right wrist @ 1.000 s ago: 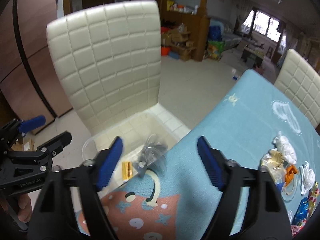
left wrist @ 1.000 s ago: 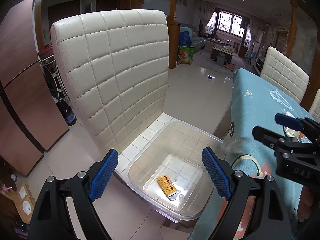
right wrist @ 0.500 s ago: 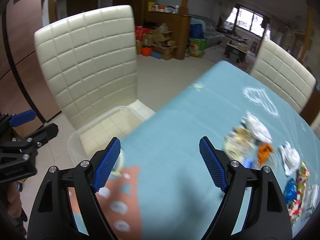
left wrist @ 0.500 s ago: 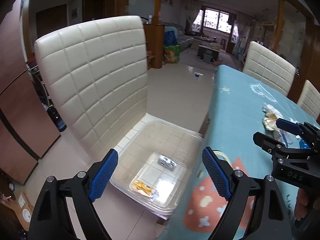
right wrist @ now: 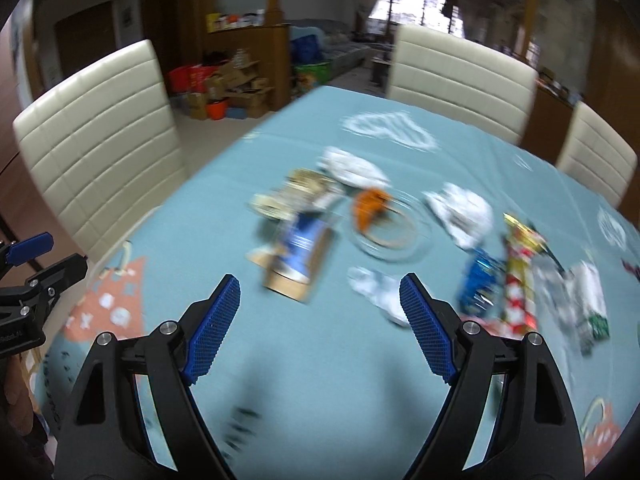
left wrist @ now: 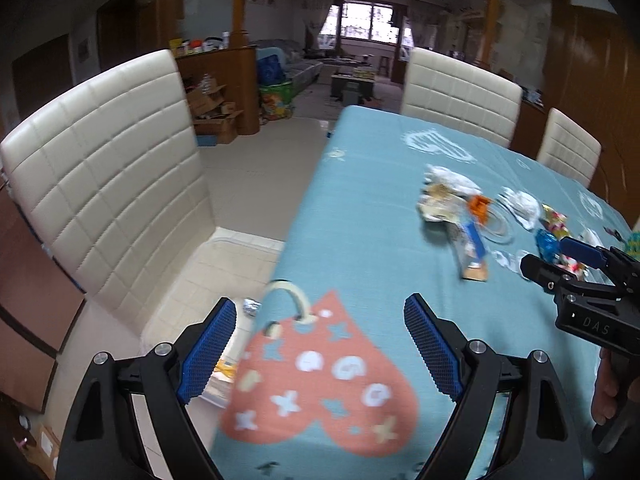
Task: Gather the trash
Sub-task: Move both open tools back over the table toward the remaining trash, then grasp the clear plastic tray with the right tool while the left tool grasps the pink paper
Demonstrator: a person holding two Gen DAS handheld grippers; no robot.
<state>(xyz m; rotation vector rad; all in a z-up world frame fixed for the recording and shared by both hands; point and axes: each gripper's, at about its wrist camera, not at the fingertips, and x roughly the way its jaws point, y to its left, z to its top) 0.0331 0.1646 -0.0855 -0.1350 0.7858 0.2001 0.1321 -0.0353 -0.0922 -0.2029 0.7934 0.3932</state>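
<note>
Several pieces of trash lie on the teal tablecloth (right wrist: 320, 360): a blue-and-cardboard packet (right wrist: 304, 256), an orange wrapper (right wrist: 370, 204) on a clear lid (right wrist: 394, 236), white tissues (right wrist: 460, 208) and a red-yellow wrapper (right wrist: 518, 272). My right gripper (right wrist: 319, 282) hovers open and empty in front of them. My left gripper (left wrist: 319, 304) is open and empty over the table's near left edge. Below that edge, a clear bin (left wrist: 192, 280) on the chair seat holds a foil ball (left wrist: 251, 306) and a yellow wrapper (left wrist: 226, 368). The table hides part of the bin.
A cream quilted chair (left wrist: 108, 168) stands left of the table, and two more chairs (left wrist: 460, 92) stand at the far side. The right gripper (left wrist: 560, 260) shows at the right edge of the left wrist view. Boxes and clutter lie on the floor (left wrist: 260, 152) beyond.
Both grippers have swung right, from over the chair and bin to over the table. The foil ball seen between the right jaws a second ago now lies in the bin.
</note>
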